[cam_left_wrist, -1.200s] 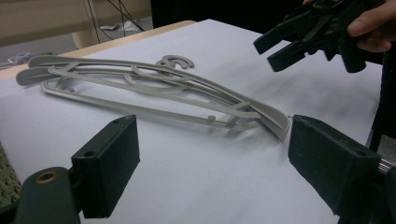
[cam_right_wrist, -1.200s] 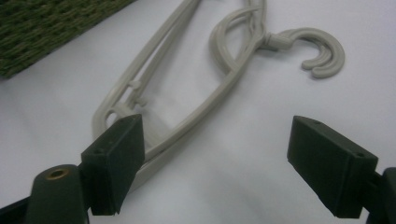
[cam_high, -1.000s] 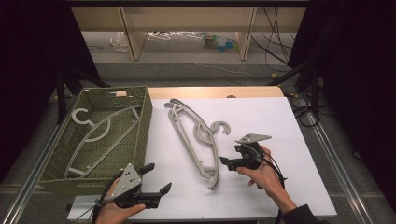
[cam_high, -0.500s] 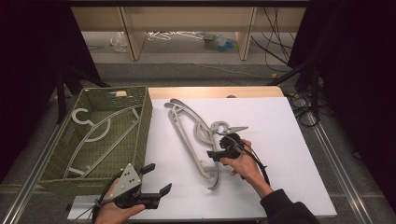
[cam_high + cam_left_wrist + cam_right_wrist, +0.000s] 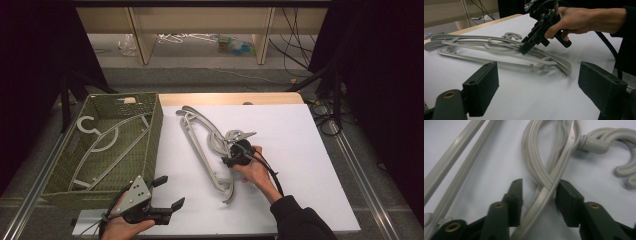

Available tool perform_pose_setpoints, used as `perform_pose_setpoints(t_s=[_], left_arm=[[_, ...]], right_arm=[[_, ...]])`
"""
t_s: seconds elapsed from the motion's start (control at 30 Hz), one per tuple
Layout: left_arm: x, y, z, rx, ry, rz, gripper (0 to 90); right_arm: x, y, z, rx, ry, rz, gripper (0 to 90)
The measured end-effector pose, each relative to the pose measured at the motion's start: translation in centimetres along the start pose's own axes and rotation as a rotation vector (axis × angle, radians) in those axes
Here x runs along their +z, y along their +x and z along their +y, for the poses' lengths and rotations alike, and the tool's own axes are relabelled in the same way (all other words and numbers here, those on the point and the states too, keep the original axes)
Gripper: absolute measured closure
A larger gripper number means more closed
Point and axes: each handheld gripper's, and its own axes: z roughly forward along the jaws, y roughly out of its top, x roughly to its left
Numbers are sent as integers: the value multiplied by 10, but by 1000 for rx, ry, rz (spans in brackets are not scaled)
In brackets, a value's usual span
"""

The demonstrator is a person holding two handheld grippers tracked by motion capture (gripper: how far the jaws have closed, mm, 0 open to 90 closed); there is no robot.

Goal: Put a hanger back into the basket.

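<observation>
Half-closing right tool [image 5: 537, 195] straddles stacked hangers [image 5: 549, 177].

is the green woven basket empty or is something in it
Not empty. The green woven basket holds one pale grey plastic hanger lying flat on its bottom, hook toward the far end; the other grey hangers lie outside on the white table.

A white table [image 5: 310, 150] has a woven green basket [image 5: 155, 132] at its left side, with one grey hanger [image 5: 102, 142] lying flat inside. Beyond the table's far edge, pale wooden shelving [image 5: 142, 37] stands over a floor [image 5: 200, 55] scattered with small clutter and black cables [image 5: 295, 47].
</observation>
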Motion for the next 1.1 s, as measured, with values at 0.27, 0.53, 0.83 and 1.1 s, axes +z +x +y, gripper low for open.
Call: perform_pose_setpoints(t_s=[0.27, 0.53, 0.83, 1.1], left_arm=[[0, 0, -1, 4, 9, 0, 168], [-2, 1, 1, -2, -13, -1, 170], [-2, 1, 1, -4, -12, 4, 172], [-3, 2, 2, -3, -5, 19, 175]], right_arm=[[-1, -7, -1, 79, -18, 22, 661], [-7, -11, -1, 141, -31, 15, 711], [-18, -17, 1, 147, -22, 36, 728], [-27, -18, 4, 128, -45, 44, 740]])
